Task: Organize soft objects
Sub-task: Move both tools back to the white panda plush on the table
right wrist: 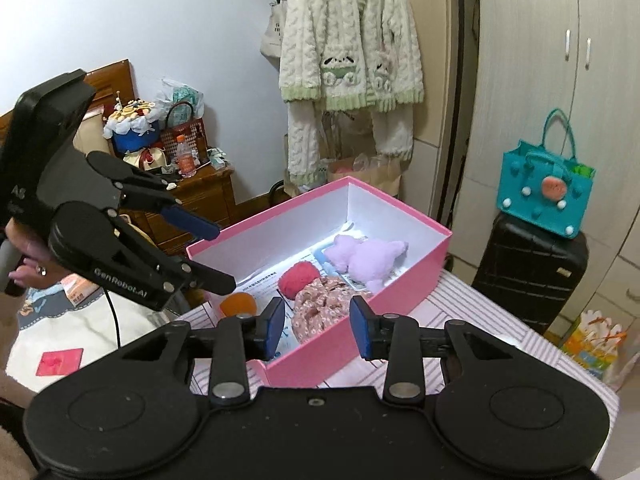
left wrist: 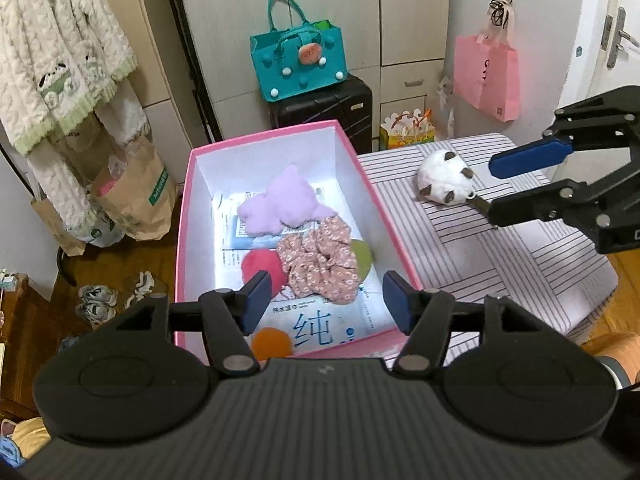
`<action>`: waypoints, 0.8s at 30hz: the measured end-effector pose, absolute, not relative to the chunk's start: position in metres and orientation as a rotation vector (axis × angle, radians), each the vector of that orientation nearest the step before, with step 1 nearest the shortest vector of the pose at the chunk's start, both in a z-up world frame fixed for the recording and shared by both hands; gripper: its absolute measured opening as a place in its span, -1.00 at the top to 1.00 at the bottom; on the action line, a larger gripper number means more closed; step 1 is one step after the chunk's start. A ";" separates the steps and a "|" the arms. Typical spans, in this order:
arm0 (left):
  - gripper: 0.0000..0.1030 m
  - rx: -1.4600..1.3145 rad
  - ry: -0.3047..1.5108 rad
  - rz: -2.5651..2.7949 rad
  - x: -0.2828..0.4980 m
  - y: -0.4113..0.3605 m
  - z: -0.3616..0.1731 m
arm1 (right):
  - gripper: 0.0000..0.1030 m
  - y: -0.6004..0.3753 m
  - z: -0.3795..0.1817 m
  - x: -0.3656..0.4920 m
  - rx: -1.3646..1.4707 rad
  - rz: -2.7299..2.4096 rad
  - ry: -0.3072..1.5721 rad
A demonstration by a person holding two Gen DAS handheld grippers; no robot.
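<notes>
A pink box (left wrist: 184, 216) (right wrist: 400, 296) with white walls stands on the striped table. Inside lie a purple plush (left wrist: 280, 204) (right wrist: 364, 258), a floral scrunchie (left wrist: 318, 264) (right wrist: 320, 304), a red ball (left wrist: 260, 266) (right wrist: 298, 276), a green ball (left wrist: 362, 258) and an orange ball (left wrist: 272, 342) (right wrist: 238, 304). A white plush with brown patches (left wrist: 446, 180) lies on the table right of the box. My left gripper (left wrist: 326, 306) (right wrist: 220, 254) is open and empty over the box's near end. My right gripper (right wrist: 318, 330) (left wrist: 486, 186) is open and empty, just right of the white plush.
The striped table (left wrist: 520, 264) drops off at its right and near edges. A black suitcase (left wrist: 324, 110) with a teal bag (left wrist: 298, 60) stands behind the box. A pink bag (left wrist: 486, 74) hangs on the right. A fluffy robe (right wrist: 348, 52) hangs at the wardrobe.
</notes>
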State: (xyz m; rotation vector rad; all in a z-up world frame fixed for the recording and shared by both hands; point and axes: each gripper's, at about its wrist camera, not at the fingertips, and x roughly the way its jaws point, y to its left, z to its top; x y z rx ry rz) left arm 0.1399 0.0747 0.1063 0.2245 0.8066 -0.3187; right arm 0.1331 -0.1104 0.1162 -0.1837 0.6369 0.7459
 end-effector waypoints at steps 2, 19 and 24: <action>-0.21 0.227 0.794 -0.319 0.134 0.068 0.110 | 0.13 -0.118 0.118 0.125 -0.192 0.741 0.622; -0.26 0.137 0.685 -0.465 0.121 -0.013 0.102 | -0.08 -0.208 0.080 0.092 -0.090 0.600 0.554; -0.27 0.138 0.657 -0.466 0.134 -0.041 0.089 | -0.17 -0.230 0.061 0.095 -0.094 0.528 0.563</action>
